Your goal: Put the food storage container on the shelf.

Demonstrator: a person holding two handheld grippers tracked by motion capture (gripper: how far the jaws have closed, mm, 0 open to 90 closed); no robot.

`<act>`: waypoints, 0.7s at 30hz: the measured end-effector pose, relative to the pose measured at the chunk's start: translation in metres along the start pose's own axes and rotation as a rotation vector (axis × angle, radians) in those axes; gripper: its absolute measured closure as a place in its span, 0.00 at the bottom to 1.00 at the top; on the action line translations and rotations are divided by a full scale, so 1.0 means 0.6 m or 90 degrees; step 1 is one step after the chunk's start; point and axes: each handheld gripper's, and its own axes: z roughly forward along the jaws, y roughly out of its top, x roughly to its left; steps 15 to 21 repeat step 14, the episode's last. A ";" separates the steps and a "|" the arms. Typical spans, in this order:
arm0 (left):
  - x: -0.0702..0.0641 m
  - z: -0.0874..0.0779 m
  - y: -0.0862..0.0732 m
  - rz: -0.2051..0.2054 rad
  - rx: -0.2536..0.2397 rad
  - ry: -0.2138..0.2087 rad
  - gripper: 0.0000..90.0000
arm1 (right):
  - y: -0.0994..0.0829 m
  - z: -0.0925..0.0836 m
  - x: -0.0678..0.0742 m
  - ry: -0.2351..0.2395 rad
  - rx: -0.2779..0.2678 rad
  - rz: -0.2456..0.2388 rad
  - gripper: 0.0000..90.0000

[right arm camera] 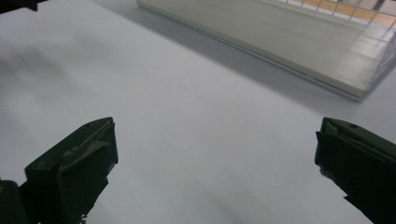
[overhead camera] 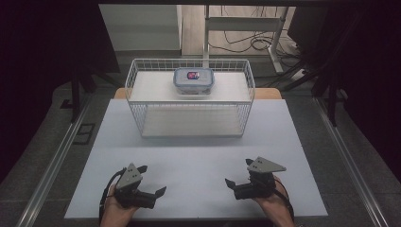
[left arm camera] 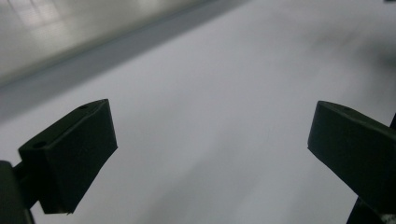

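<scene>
Count: two tongs, one wire basket, one lidded container.

Left tongs (overhead camera: 152,180) sit at the lower left of the high view, held in a hand (overhead camera: 115,208) that enters from the bottom edge. Its jaws stand wide apart with nothing between them and point toward frame centre-right. In the left gripper view both black jaws rise from the bottom corners with bare pale surface between.

Right tongs (overhead camera: 239,172) sit at the lower right, held by the other hand (overhead camera: 273,201), jaws spread wide, holding nothing, angled toward the frame's centre-left. The right gripper view shows the same gap over bare surface, with the basket's base at the upper right.

White wire basket (overhead camera: 189,120) stands upper centre on the desk (overhead camera: 198,161), well apart from both tongs. Inside, toward its far side, sits a clear container with a bluish lid (overhead camera: 193,80); a small dark-and-red item shows through the lid, too small to identify.

Desk top is pale grey-white. Beyond it, at top centre, a white frame and loose cables on the floor (overhead camera: 246,45); dark surroundings at both sides.
</scene>
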 end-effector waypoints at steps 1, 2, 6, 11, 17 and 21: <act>-0.002 0.000 -0.007 0.006 0.012 0.010 0.01 | -0.007 -0.001 0.001 -0.004 -0.002 0.000 0.00; -0.004 0.002 -0.014 0.011 0.023 0.021 0.01 | -0.013 -0.001 0.002 -0.003 -0.001 0.003 0.00; -0.006 0.018 -0.034 0.020 0.082 0.041 0.00 | -0.044 0.009 0.005 -0.004 0.039 0.005 0.00; -0.001 0.028 -0.039 0.016 0.110 0.038 0.00 | -0.056 0.024 0.009 -0.007 0.092 -0.015 0.00; -0.001 0.028 -0.038 0.019 0.108 0.041 0.00 | -0.058 0.028 0.009 -0.006 0.100 -0.017 0.00; -0.001 0.028 -0.038 0.019 0.108 0.041 0.00 | -0.058 0.028 0.009 -0.006 0.100 -0.017 0.00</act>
